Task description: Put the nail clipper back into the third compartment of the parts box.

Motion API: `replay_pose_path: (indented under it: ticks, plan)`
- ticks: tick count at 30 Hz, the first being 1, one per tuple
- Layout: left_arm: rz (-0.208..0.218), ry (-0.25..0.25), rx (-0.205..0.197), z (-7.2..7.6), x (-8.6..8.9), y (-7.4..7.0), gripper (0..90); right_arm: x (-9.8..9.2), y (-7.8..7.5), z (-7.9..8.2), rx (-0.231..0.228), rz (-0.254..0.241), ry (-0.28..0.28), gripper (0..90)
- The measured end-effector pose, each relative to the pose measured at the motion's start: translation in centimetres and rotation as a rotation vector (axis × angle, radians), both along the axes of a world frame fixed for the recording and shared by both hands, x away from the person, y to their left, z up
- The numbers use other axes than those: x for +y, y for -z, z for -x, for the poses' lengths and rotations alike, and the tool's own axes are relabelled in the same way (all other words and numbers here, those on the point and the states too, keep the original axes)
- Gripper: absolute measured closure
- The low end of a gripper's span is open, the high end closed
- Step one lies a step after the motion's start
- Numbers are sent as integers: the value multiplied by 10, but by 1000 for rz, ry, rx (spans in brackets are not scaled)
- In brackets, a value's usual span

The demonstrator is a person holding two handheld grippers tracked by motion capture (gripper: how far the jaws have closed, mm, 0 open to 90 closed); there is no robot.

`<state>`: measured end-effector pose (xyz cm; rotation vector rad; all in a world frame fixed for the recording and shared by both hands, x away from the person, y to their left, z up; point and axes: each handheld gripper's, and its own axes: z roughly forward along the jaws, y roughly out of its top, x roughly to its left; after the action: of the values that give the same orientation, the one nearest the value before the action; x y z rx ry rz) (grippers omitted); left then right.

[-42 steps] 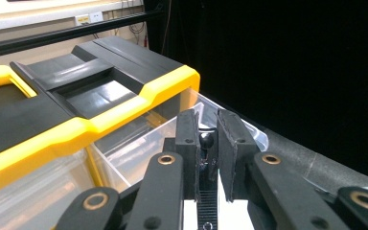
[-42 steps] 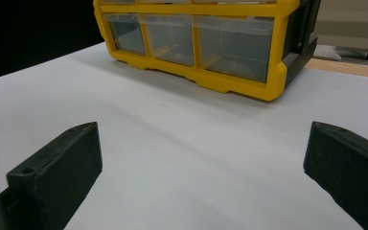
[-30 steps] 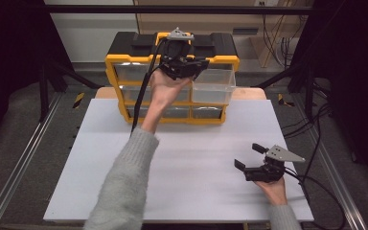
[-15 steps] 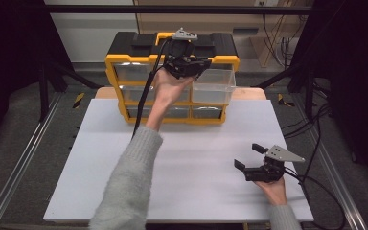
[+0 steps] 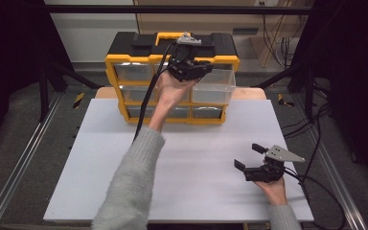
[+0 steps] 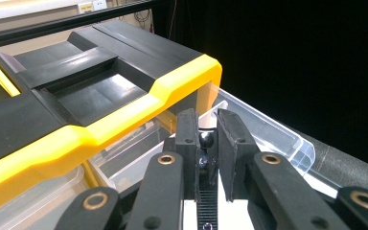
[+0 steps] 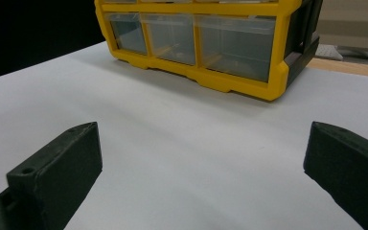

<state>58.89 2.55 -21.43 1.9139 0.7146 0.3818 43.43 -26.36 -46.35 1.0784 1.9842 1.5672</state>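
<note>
The clear plastic drawer [image 5: 213,86] is sitting pulled partway out of the top right slot of the yellow and black organiser cabinet [image 5: 139,60], in the upper middle of the high view; in the left gripper view its transparent rim [image 6: 268,132] is running across the right of the frame below the cabinet's yellow corner. It looks empty, though the far end is hard to read through the plastic.

The left gripper [image 6: 206,136] is hovering right at that drawer's front, its jaws drawn nearly together with only a narrow gap; whether they are pinching the drawer's lip or handle cannot be told, since the jaws are hiding the contact. The person's left hand [image 5: 170,91] is reaching up from the lower middle of the high view.

The step in hand seems to be sliding this drawer. To do it well, the pull or push should be running straight along the slot, level, so the drawer is not binding or tipping out.

The right gripper [image 5: 256,163] is resting low on the white tabletop [image 5: 196,143] at the lower right, well apart from the cabinet, jaws spread wide and holding nothing.
</note>
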Motion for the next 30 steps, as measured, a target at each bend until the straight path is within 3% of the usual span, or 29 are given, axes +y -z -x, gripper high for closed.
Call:
replay_pose_path:
  ticks: [6,30]
  plan:
    - [-17,-15,-7,-3,1,1,790,0,0,0,0,-2,0,4]
    - [-83,-11,21,-6,1,28,788,0,0,0,4,1,0,4]
